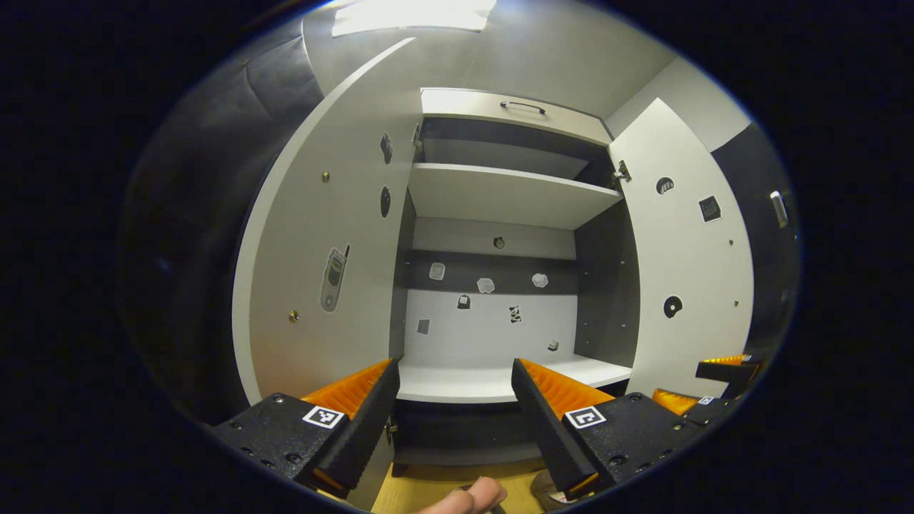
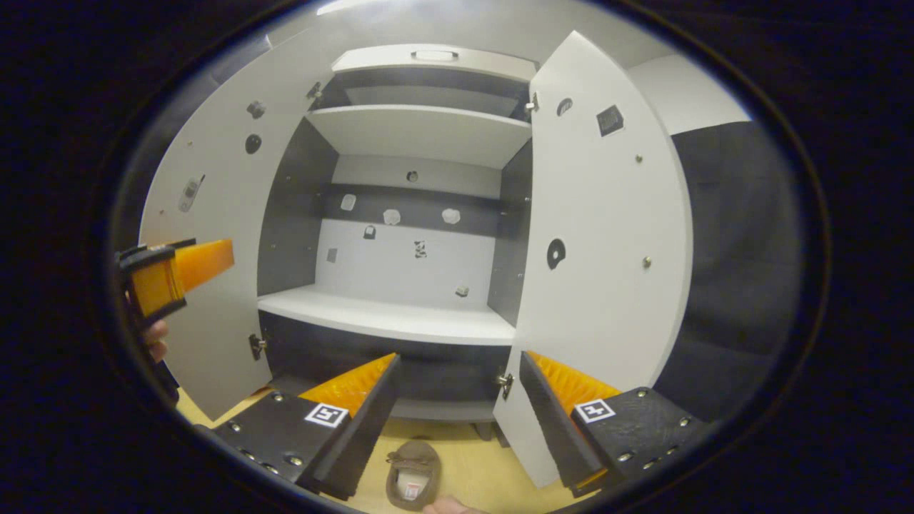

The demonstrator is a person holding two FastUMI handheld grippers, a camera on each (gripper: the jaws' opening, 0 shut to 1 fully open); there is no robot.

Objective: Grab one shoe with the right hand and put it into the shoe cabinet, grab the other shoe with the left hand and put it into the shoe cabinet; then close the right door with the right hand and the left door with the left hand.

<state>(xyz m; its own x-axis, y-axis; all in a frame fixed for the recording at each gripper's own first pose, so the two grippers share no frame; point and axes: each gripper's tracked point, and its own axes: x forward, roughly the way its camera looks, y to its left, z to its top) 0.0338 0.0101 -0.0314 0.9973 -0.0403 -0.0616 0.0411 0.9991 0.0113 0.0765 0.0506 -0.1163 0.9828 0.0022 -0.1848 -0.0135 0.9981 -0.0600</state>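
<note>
- Your left tongs (image 1: 453, 389) stand wide apart with nothing between the fingers; in the left gripper view they aim straight into the shoe cabinet (image 1: 500, 235).
- Your right tongs (image 2: 457, 382) are spread just as wide and grip nothing; in the right gripper view they face the cabinet from a little to the right.
- Both cabinet doors are swung out: the left door (image 1: 335, 235) and the right door (image 1: 685, 264) flank the opening, each with small stickers on its inner face.
- The lower shelf (image 2: 385, 318) and the upper shelf (image 2: 421, 132) are pale boards against a dark interior, and stickers dot the back panel.
- One brown shoe (image 2: 413, 475) lies on the yellow wooden floor (image 2: 471, 464) in front of the cabinet, below and between your right tongs' fingers, opening up, touched by neither finger.
- In the left gripper view, part of a second shoe (image 1: 548, 485) peeks at the bottom edge by the right finger; too little shows to tell how it lies.
- Your other gripper appears at the left edge of the right gripper view, beside the left door, a hand (image 2: 153, 339) just under it.
</note>
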